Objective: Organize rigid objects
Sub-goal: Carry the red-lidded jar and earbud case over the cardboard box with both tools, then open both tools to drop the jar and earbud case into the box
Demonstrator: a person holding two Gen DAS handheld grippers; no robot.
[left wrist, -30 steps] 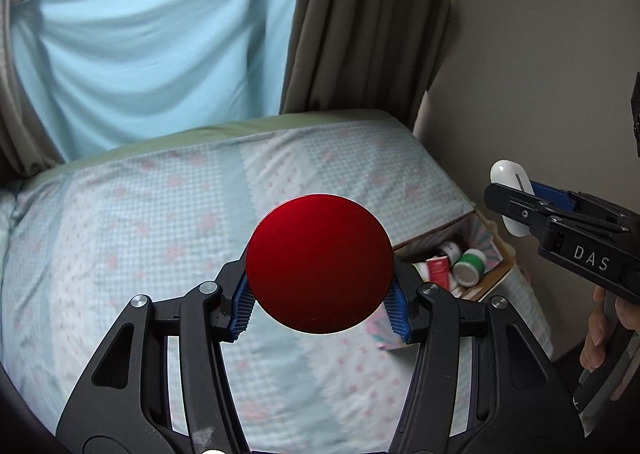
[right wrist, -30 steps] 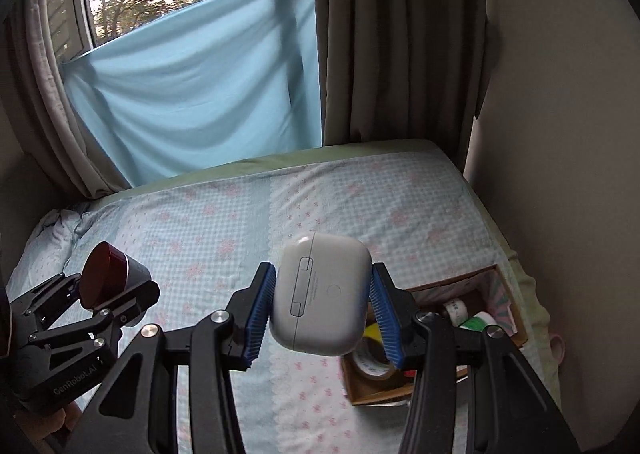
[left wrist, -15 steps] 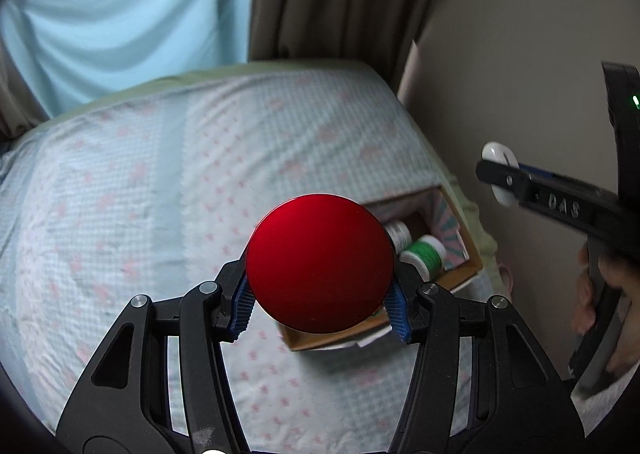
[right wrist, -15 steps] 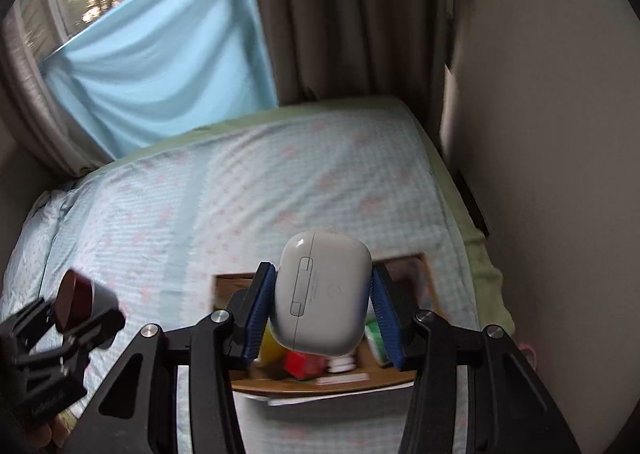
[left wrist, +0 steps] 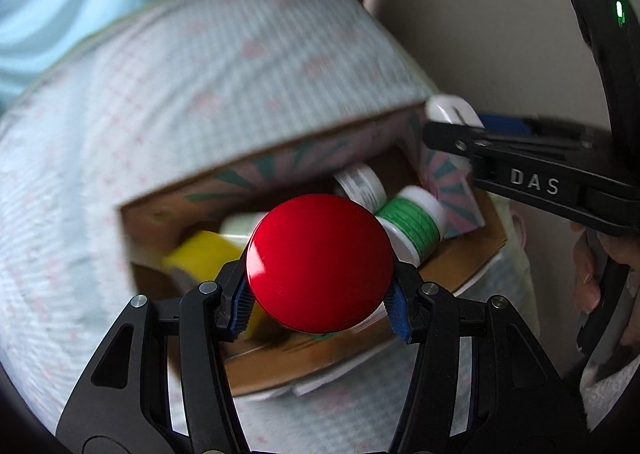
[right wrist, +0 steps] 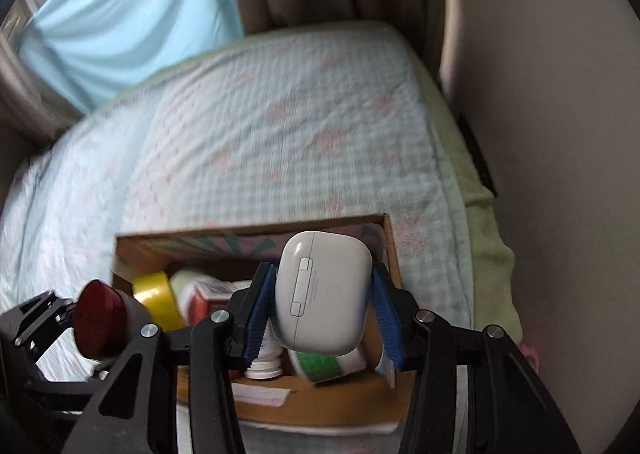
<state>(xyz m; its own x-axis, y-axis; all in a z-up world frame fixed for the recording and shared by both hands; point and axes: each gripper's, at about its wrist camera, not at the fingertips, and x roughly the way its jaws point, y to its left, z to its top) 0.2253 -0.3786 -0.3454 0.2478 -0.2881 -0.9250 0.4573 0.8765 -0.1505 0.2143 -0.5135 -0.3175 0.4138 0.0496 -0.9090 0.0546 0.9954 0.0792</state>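
Since a second ago both hands have swung down from a view across the bed to directly over the cardboard box (right wrist: 394, 250), which now fills the middle of each view.

The left gripper (left wrist: 320, 304) is clamped on a round red lid (left wrist: 319, 263), held above the middle of the box. The right gripper (right wrist: 323, 312) is clamped on a white earbud case (right wrist: 323, 296), held over the box's right end, near its right wall. Neither object has been let go.

Inside the box already lie a yellow tape roll (left wrist: 202, 254) toward the left end, a green-labelled white bottle (left wrist: 414, 220) and another white bottle (left wrist: 360, 184) toward the right end, and a red-and-white item (right wrist: 208, 296) near the middle; motion blur hides finer detail.

The box sits on a blue-and-pink checked bedspread (right wrist: 280, 126), near the bed's right edge beside a plain wall (right wrist: 540, 94).

Judging by this, several things are packed, and these two remain to be lowered in and released.
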